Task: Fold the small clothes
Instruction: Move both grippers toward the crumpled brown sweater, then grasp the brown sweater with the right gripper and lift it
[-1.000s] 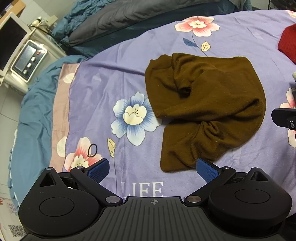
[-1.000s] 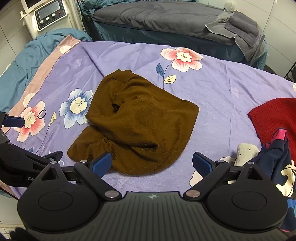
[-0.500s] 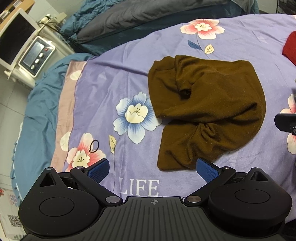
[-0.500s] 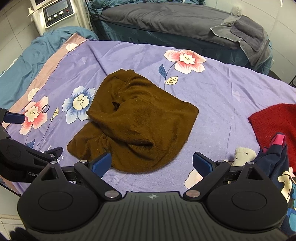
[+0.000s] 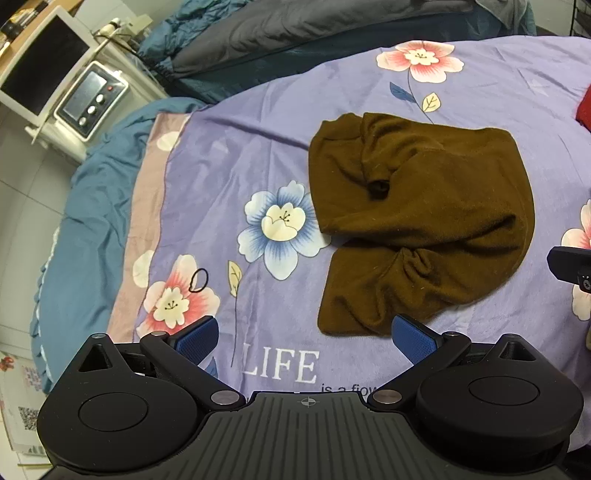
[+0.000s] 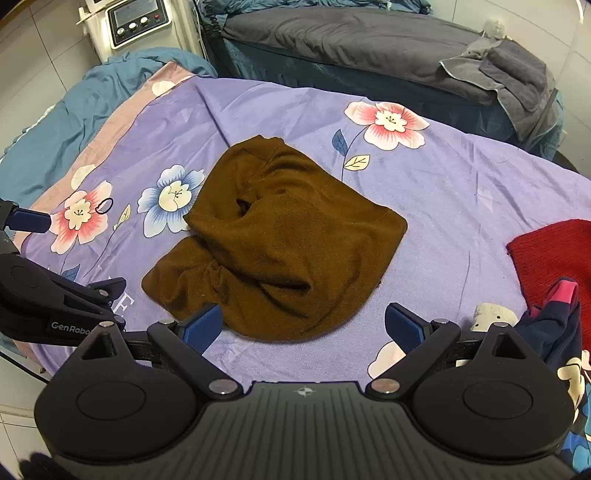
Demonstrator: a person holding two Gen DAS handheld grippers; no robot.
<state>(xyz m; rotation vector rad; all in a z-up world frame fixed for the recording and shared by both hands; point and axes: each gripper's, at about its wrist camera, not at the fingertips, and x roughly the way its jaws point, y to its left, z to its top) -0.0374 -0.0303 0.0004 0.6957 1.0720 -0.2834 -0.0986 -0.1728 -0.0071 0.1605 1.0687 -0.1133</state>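
A brown garment lies bunched and partly folded on the purple flowered sheet; it also shows in the right wrist view. My left gripper is open and empty, held above the sheet near the garment's near left corner. My right gripper is open and empty, above the garment's near edge. The left gripper's body shows at the left of the right wrist view. A part of the right gripper shows at the right edge of the left wrist view.
A red knit garment and a dark patterned garment with a white sock lie at the right. A small black hair tie lies on the sheet. A grey-blue bed and a white machine stand behind.
Both grippers have drawn back and risen a little, so the garment looks smaller and farther away. The garment has not moved. Both grippers stay open.
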